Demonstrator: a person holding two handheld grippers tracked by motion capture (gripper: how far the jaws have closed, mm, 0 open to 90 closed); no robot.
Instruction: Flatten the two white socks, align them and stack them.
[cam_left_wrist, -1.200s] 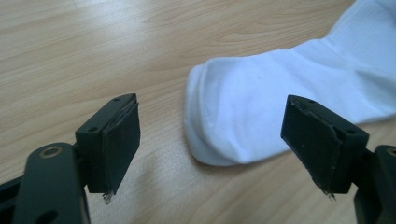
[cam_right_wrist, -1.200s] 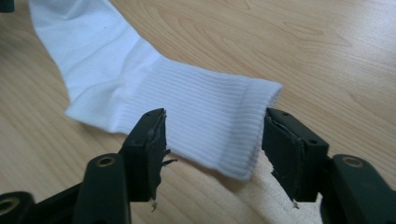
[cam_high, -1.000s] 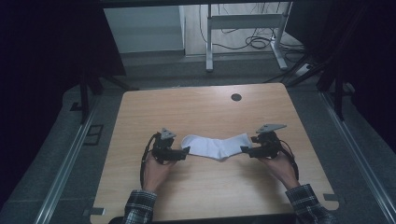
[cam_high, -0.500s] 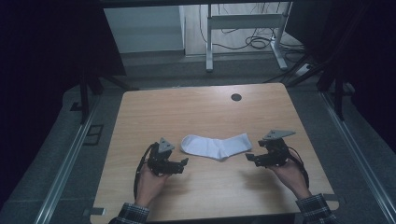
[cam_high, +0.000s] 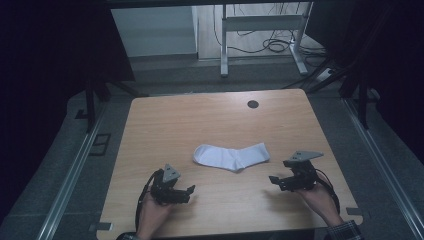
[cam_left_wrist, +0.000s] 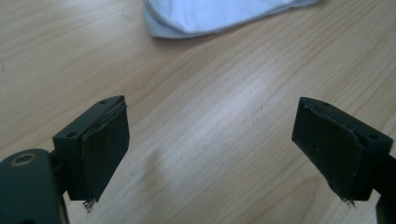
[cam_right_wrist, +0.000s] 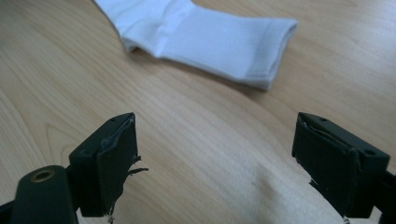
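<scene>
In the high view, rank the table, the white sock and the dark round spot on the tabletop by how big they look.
1. Table, largest by far.
2. White sock.
3. Dark round spot, smallest; it sits farther from the camera, but the gap is plain.

white cloth sock (cam_high: 231, 156), matt wooden table (cam_high: 200, 120)

the sock (cam_high: 231, 156) is showing plain white, with fine ribbing lines running along its cuff in the right gripper view. the surface (cam_high: 210, 120) is showing a light wood tone with darker grain streaks, and a small black round spot (cam_high: 253, 104) is sitting near its far edge. the left gripper (cam_high: 187, 192) and the right gripper (cam_high: 274, 181) are looking black, each carrying a grey plate. a plaid cuff (cam_high: 345, 230) is showing at the person's right wrist.
</scene>
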